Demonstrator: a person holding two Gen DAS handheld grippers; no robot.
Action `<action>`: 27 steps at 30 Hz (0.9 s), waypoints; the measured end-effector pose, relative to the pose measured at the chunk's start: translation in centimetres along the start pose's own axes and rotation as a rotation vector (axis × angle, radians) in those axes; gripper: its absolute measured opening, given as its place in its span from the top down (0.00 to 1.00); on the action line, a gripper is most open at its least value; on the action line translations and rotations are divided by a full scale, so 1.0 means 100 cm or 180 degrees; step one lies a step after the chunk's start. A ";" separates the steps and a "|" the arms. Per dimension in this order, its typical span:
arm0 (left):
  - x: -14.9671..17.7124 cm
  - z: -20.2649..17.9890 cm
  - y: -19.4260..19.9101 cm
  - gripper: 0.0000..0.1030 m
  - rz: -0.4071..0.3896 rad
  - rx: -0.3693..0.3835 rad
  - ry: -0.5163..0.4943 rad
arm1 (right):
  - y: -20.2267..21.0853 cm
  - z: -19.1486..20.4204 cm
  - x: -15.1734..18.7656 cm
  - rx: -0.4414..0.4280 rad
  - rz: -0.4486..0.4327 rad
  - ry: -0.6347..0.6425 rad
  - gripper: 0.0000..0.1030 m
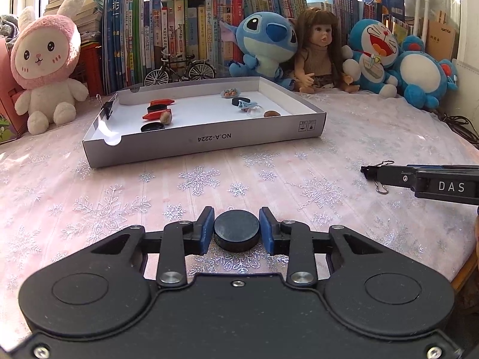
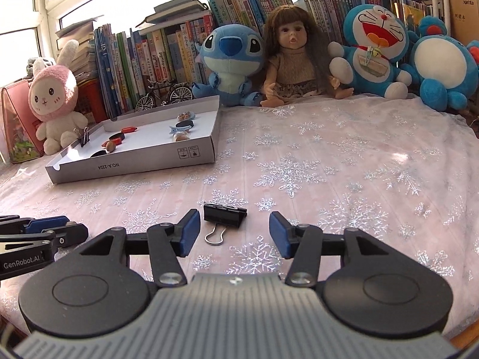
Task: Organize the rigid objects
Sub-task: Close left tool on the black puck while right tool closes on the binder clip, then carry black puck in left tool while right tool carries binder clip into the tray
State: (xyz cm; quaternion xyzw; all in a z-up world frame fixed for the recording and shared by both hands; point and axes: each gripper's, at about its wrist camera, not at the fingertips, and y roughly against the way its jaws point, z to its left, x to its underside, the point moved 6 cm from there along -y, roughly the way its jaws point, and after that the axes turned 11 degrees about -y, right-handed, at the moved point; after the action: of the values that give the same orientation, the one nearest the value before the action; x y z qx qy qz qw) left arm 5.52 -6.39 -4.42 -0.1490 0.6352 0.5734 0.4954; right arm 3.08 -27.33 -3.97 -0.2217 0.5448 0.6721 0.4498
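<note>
Your worktop [image 1: 344, 137] is covered in a pink cloth with silver snowflakes; along its far edge sit a row of books [image 1: 179, 39], a pink rabbit plush [image 1: 45, 68], a blue alien plush [image 1: 263, 45], a doll [image 1: 317, 51], two blue cat plushes [image 1: 374, 51] and a small model bicycle [image 1: 179, 71]. Left wrist view: your left gripper [image 1: 236, 229] has the black disc [image 1: 236, 230] between its blue pads, jaws drawn in close on both sides of it, disc still down on the cloth near the near edge; whether the pads actually press it, can't tell. That disc is hidden in the right wrist view, which only catches the left gripper's side at its left border. Right wrist view: your right gripper [image 2: 233, 232] has jaws well apart with nothing clamped, and the black binder clip [image 2: 224, 217] lies on the cloth between the fingertips, closer to the left pad, wire handle pointing back at you. The left view shows that clip only partly, at the right gripper's tip. The grey cardboard tray [image 1: 209, 140] sits toward the far left of the worktop; inside are red pieces [image 1: 158, 109], black discs [image 1: 152, 127], a nut-like piece [image 1: 165, 117], a blue clip [image 1: 245, 105], a clear dome [image 1: 256, 110], a brown pebble-like piece [image 1: 271, 114] and a small ornament [image 1: 230, 92], with another binder clip [image 1: 106, 107] on its left wall.
</note>
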 end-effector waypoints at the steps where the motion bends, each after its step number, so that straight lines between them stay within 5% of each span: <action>1: 0.000 0.000 0.000 0.70 -0.0002 -0.0008 -0.0004 | -0.002 0.004 0.000 -0.0001 0.0006 0.0012 0.32; 7: -0.001 -0.001 0.000 0.70 -0.0011 -0.0038 -0.0014 | -0.017 0.018 0.004 0.0205 0.0122 0.0003 0.32; 14: -0.002 0.000 -0.001 0.71 -0.0007 -0.0050 0.0047 | -0.027 0.029 0.004 0.0350 0.0096 0.0128 0.64; 27: -0.019 0.017 -0.001 0.71 -0.0080 -0.0128 0.0153 | -0.027 0.049 0.003 0.0076 0.0107 0.0346 0.64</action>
State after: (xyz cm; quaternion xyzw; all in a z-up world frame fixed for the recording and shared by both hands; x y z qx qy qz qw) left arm 7.23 -5.62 -2.73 -0.1806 0.6334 0.5761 0.4841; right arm 6.18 -22.60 -4.19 -0.2433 0.5800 0.6600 0.4109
